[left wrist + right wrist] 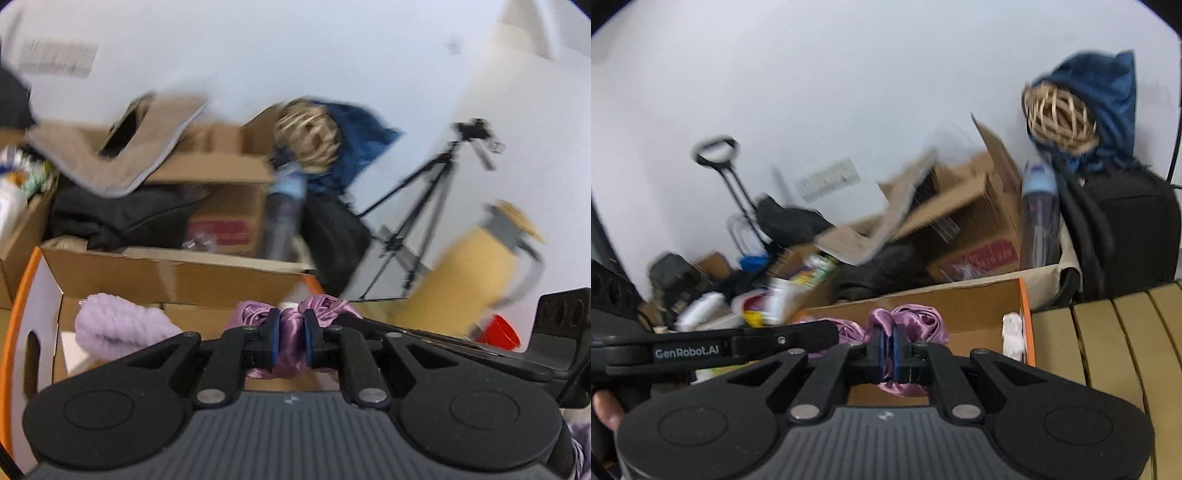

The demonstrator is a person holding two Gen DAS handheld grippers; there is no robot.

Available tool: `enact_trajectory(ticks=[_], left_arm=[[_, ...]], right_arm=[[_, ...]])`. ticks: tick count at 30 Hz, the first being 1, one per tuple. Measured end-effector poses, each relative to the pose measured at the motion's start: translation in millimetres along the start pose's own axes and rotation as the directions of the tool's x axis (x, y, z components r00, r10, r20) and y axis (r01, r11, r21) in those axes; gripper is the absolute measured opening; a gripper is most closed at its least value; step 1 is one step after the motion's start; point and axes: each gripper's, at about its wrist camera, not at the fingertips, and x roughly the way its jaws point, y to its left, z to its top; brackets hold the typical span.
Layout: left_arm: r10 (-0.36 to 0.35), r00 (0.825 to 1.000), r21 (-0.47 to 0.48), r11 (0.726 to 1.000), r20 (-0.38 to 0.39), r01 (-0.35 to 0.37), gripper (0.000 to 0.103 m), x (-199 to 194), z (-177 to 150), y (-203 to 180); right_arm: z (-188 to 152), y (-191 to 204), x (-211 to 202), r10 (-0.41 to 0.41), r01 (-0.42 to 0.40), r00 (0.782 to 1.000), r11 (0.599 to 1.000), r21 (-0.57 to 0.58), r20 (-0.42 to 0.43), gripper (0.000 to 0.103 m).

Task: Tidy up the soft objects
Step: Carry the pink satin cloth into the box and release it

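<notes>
Both tongs are gripping the same thing: left tongs [291, 338] are closing on a bunch of purple satin cloth [290, 332], blue pads [274, 341] pressing it from either side w/ a narrow gap filled by fabric; right tongs [887, 347] are pinching another fold of the satin cloth [908, 321], pads nearly touching, only a thin layer between. The two grips are sitting close together, left tongs' arm crossing into the right wrist view.

Handling, as a guess: cloth is looking v. light, limp and glossy, so prob. slippery; it's bunching and drooping below the pads rather than holding shape. Thin single layers are likely to slide out, so gathered folds or a hem are the better place to take hold, w/ grips spread apart if it's getting folded.

Cloth is hanging over an open cardboard box [177, 275] w/ an orange-edged white flap. Inside the box, a lilac knitted piece [122, 325] is lying to the left, and something white [1012, 334] by the right wall. To the right, a slatted yellow worktop [1108, 339] is showing. Background is blurry clutter: boxes, a tripod [424, 206], a blue bag [1100, 96].
</notes>
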Motion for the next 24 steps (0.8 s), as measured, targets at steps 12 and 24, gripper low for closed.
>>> enact_trajectory(ticks=[12, 24], left_arm=[[0.15, 0.988, -0.097, 0.984, -0.03, -0.152, 0.044, 32, 6, 43], [0.055, 0.983, 0.103, 0.992, 0.176, -0.074, 0.07, -161, -35, -56]], right_arm=[[5, -25, 97, -0.158, 0.162, 0.981, 0.987, 0.022, -0.11, 0.022], [-13, 59, -104, -0.06, 0.07, 0.995, 0.986, -0.151, 0.074, 0.047]])
